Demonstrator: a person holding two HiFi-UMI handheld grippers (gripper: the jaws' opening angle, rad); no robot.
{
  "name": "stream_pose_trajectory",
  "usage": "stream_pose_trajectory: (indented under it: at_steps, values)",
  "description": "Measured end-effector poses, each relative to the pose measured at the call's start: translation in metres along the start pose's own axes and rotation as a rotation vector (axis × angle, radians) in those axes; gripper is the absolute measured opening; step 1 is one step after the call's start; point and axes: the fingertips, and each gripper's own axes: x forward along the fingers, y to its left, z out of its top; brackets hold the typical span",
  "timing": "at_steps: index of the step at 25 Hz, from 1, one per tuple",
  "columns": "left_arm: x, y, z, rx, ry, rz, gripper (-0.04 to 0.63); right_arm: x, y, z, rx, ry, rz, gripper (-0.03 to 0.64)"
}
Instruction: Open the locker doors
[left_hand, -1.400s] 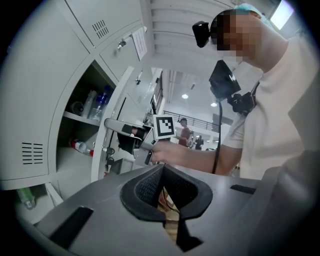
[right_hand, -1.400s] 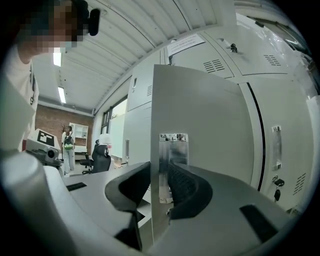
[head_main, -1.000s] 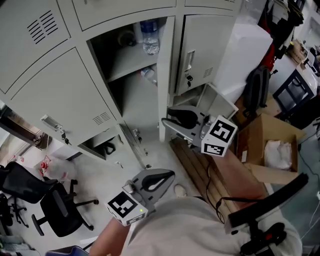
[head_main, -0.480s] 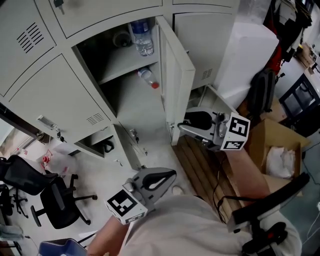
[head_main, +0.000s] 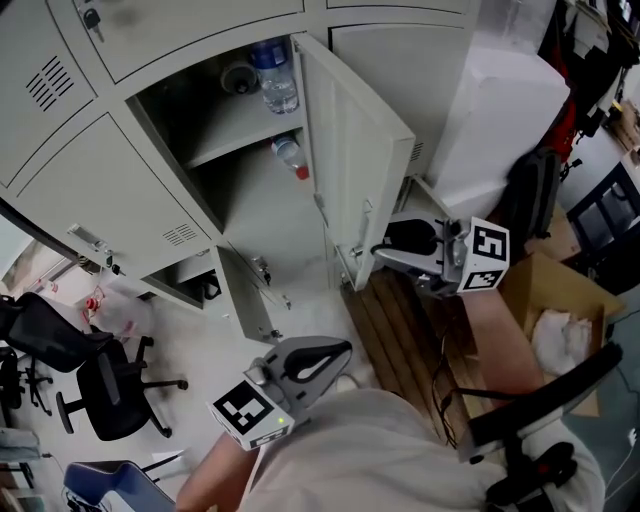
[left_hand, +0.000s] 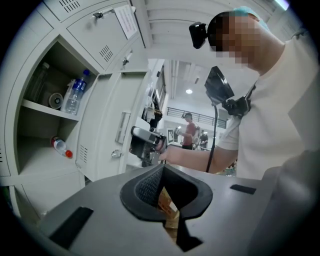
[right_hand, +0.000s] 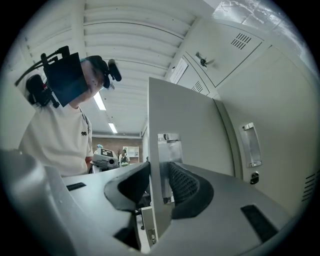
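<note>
Leave your left gripper (head_main: 318, 362) parked low by your chest; its jaws are pinched together on nothing. The locker door (head_main: 355, 170) stands about half open, so follow its hinge arc and don't yank. Your right gripper (head_main: 385, 248) is clamped on the door's free edge low down, roughly level, forearm reaching forward.

The right tool (right_hand: 159, 186) is gripping the free edge of the open locker door (right_hand: 186, 125), its jaws pressing on both faces of the panel at 6 o'clock. A person (right_hand: 55, 137) in a white shirt is standing at 9 o'clock. The handle (right_hand: 251, 145) of a closed neighbouring door is showing at 3 o'clock.
</note>
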Motion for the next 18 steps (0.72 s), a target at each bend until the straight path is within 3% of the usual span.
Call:
stream_pose_trajectory:
  at_steps: [18]
  values:
    - [0.03, -0.009, -0.01, -0.032, 0.032, 0.046, 0.011, -0.037, -0.017, 0.005, 0.033, -0.057, 0.026, 0.107]
